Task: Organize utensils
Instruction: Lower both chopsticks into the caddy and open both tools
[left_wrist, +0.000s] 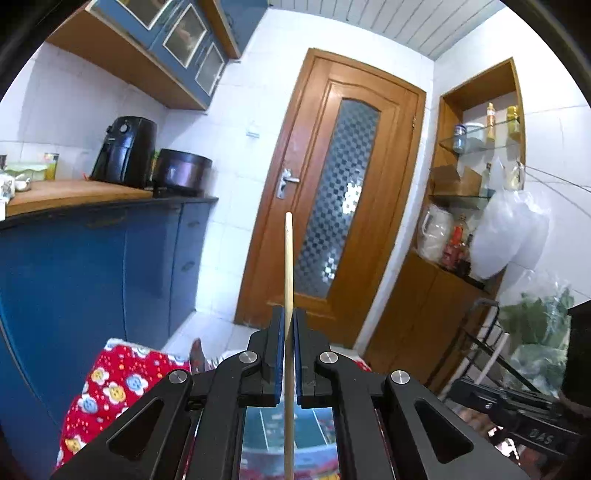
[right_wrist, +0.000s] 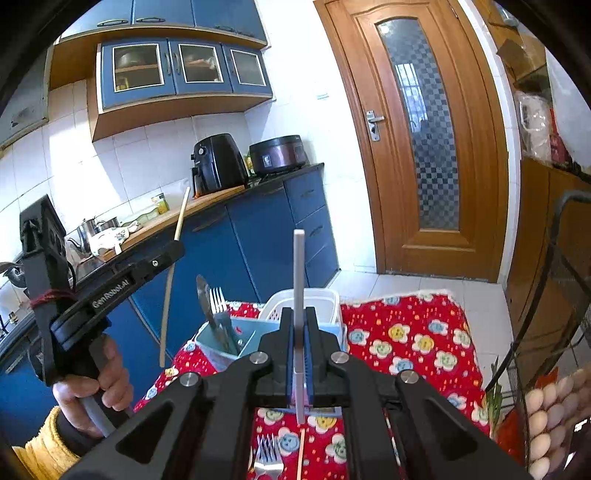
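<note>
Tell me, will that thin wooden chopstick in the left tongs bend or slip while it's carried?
Probably stiff: the chopstick stays straight though pinched only at mid-length by the left tongs. It looks slim and light, so unlikely to sag. Being smooth and narrow, it might pivot or slide between the pads if bumped.

A: How does the left gripper (left_wrist: 289, 317) stand?
B: Its fingers (left_wrist: 277, 343) are pressed together on a pale wooden chopstick (left_wrist: 288, 266), which sticks out forward between them. In the right wrist view the left gripper sits to the left, raised and pointing up to the right, and the person's left hand (right_wrist: 92, 384) wraps its grip, a yellow sleeve (right_wrist: 40, 446) at the wrist

A: And the right gripper (right_wrist: 299, 325)?
B: Clamped on a flat grey stick (right_wrist: 298, 280) that stands up between its fingers (right_wrist: 290, 339), aimed slightly downward over the desk (right_wrist: 406, 332)
</note>
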